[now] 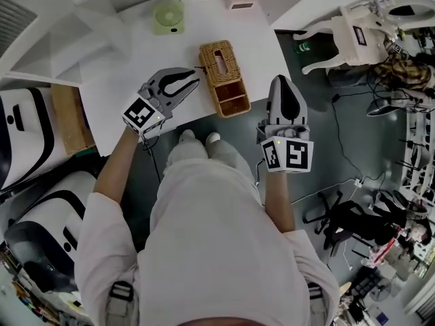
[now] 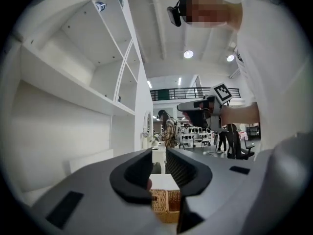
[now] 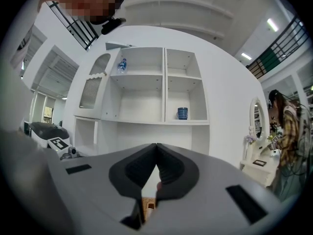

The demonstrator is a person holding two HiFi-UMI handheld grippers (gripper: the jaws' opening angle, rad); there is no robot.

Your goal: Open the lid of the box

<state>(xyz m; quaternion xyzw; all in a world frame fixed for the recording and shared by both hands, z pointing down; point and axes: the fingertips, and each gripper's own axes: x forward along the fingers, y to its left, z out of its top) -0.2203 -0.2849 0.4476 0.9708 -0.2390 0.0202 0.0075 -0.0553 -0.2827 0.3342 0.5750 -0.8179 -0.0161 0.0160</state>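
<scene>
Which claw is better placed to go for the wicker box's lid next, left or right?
Left, probably. The left claw has jaws slightly apart, its tips beside the wicker box, pointing at the lid. The right claw is shut and sits farther off, past the table edge.

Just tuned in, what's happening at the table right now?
A person stands at a white table with a gripper in each hand, working on a wicker box. The left gripper is close by the box's left edge, jaws slightly apart with nothing between them. The right gripper, jaws shut, is off to the box's right, clear of it. The slotted lid looks closed.
</scene>
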